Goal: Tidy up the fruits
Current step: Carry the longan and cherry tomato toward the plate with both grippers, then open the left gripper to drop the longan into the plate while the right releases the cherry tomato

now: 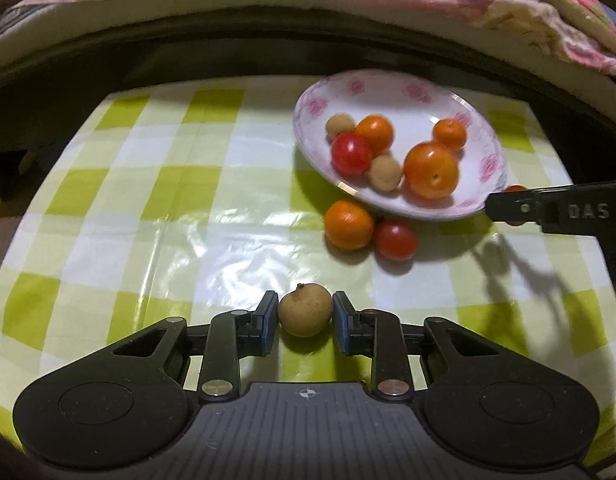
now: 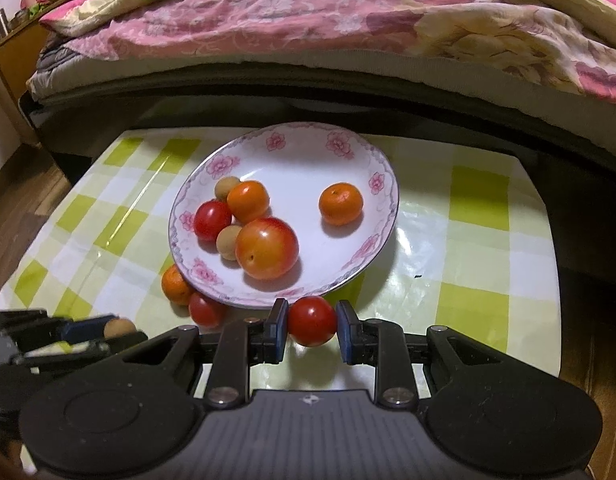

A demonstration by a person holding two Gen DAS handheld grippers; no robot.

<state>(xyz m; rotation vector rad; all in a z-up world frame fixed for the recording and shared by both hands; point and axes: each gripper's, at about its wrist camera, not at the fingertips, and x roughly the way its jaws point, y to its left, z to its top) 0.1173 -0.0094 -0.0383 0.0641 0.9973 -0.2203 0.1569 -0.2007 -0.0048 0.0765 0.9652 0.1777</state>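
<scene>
A white plate with pink flowers (image 2: 348,148) (image 1: 388,88) holds several fruits: oranges, a large orange-red one (image 2: 267,248), a red tomato and two brown longans. My left gripper (image 1: 305,316) is shut on a brown longan (image 1: 305,311) above the tablecloth, left of and nearer than the plate. My right gripper (image 2: 311,322) is shut on a red cherry tomato (image 2: 311,320) at the plate's near rim; it also shows in the left wrist view (image 1: 512,204). An orange (image 1: 349,224) and a red tomato (image 1: 395,239) lie on the cloth beside the plate.
The table wears a green and white checked plastic cloth (image 1: 168,200). A bed with a pink flowered quilt (image 2: 308,20) runs along the far side. Wooden floor (image 2: 24,196) shows at the left. The left gripper appears at the lower left of the right wrist view (image 2: 88,332).
</scene>
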